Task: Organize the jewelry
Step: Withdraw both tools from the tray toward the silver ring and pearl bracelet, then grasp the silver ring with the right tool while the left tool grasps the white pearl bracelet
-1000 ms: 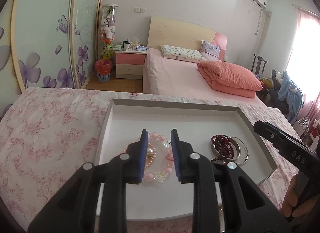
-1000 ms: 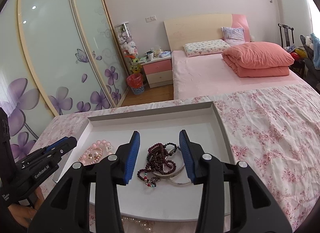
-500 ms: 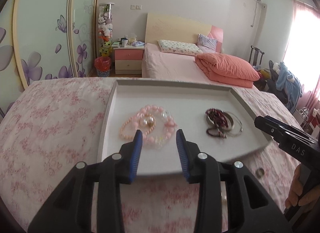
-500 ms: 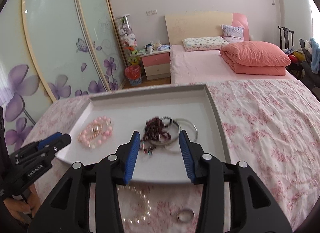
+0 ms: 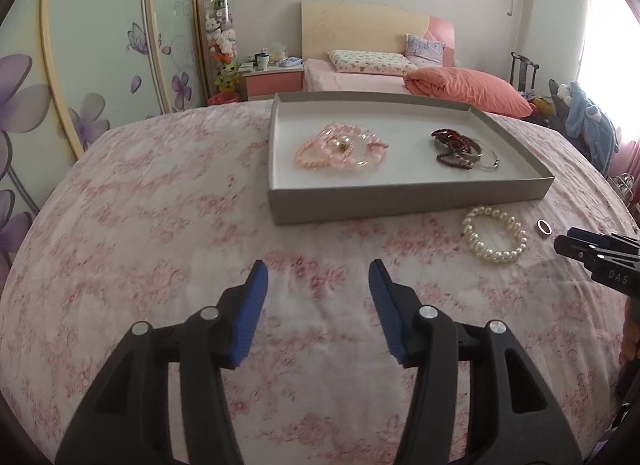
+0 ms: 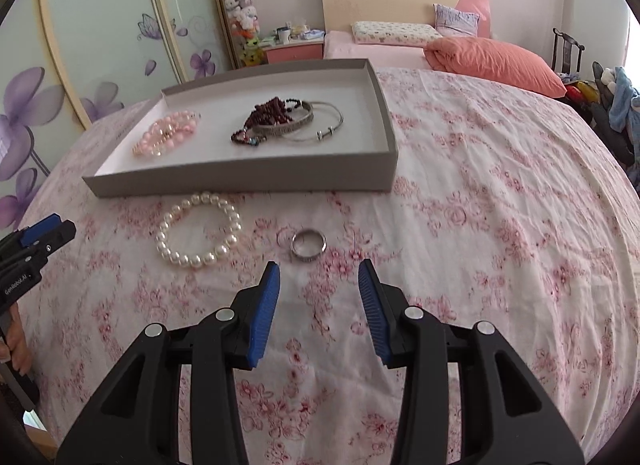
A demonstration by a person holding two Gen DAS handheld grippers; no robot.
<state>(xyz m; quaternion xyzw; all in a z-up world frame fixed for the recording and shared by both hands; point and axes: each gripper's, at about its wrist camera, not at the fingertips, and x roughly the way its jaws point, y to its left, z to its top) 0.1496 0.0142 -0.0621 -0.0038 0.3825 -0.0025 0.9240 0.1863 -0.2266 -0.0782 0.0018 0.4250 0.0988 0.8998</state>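
The person is mostly out of sight: only part of a hand shows at nine o'clock in the right wrist view, cut off by the frame, and a sliver of another at three o'clock in the left wrist view. The dark red bead strands (image 6: pixel 272 115) lie tangled with the silver bangles (image 6: pixel 316 125), so I cannot count them. The engraving on the silver ring (image 6: pixel 307 245) is too small to read.

The grey tray (image 5: pixel 408 201) sits at twelve o'clock from both grippers on the floral bedspread (image 5: pixel 140 225). Inside it, the pink bead bracelets (image 5: pixel 340 149) lie at its nine o'clock side, the dark beads and bangles toward three. The white pearl bracelet (image 6: pixel 199 230) lies outside, just beside the tray's near wall, with the ring near it at its three o'clock.

A second ago both grippers hung over the tray's contents; now both have drawn back over the bedspread. The left gripper (image 5: pixel 318 297) is opening its jaws, visibly wider than before, with only cloth between them. The right gripper (image 6: pixel 319 293) keeps the same moderate gap, empty, the ring just beyond its tips at twelve o'clock.
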